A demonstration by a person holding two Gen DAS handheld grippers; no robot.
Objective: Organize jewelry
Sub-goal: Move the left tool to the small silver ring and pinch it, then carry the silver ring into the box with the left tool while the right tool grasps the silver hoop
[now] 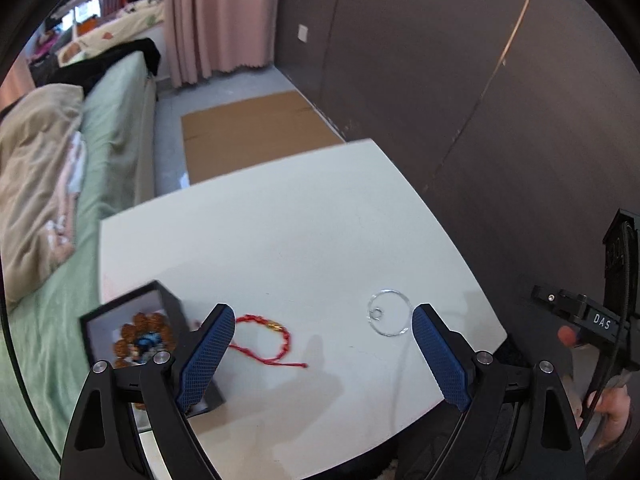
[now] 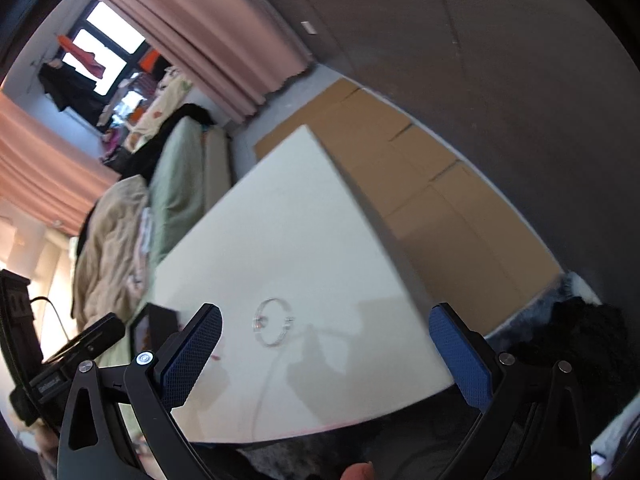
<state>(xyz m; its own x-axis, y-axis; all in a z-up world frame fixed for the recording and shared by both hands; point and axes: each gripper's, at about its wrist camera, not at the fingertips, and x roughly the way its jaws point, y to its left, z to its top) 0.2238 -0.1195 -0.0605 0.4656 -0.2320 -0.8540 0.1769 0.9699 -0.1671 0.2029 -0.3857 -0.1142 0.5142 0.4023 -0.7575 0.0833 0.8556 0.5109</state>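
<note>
Left tool [image 1: 324, 326] above red bracelet [image 1: 267, 338]

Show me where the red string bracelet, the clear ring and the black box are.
red string bracelet [image 1: 276, 326], left wrist view, on its gold bead.
clear ring [image 1: 390, 317], left wrist view, on the middle of the loop.
black box [image 1: 170, 300], left wrist view, on its far right corner.

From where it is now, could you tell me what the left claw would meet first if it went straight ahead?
Probably the white table top. The open left claw points between the red string bracelet and the clear bangle, likely touching neither, though depth is unclear.
</note>
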